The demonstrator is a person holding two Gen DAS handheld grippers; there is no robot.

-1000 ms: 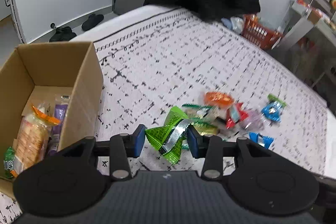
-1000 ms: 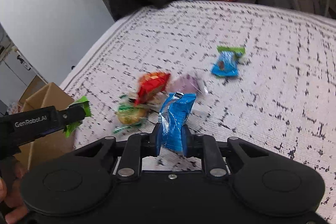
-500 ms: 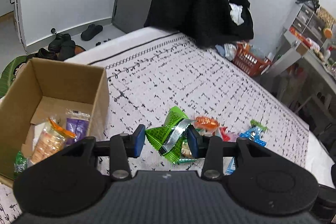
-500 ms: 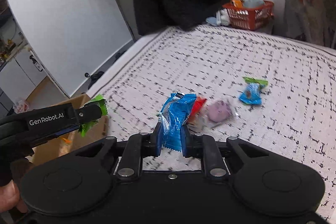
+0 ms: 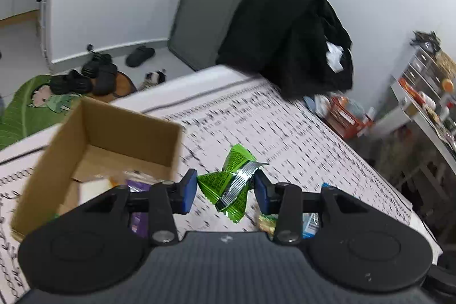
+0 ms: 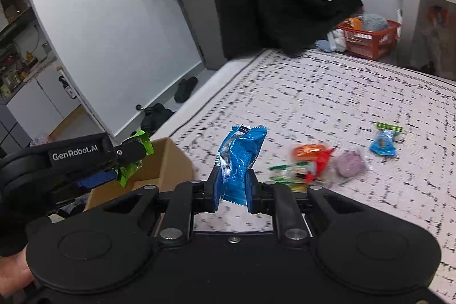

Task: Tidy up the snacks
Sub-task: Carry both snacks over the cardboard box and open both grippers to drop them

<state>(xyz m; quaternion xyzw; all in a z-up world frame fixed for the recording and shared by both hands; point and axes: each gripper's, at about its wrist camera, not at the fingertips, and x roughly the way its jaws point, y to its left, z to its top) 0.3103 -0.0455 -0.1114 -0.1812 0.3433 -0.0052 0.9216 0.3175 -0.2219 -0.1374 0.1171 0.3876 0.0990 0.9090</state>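
Green foil packet (image 5: 230, 184): I am pinching it in the left gripper (image 5: 225, 191), bound for the cardboard box (image 5: 94, 150) at left; the right gripper (image 6: 232, 190) is clamping a blue packet (image 6: 238, 161), queued likewise.

Glossy foil green packet (image 5: 231, 184); matt cardboard box (image 5: 119, 133).

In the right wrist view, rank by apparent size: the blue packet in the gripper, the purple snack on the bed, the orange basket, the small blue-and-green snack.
1. blue packet, shut in the right gripper; nearness inflates it.
2. orange basket, far off, likely bigger in reality.
3. purple snack and small blue-and-green snack: too alike to rank.
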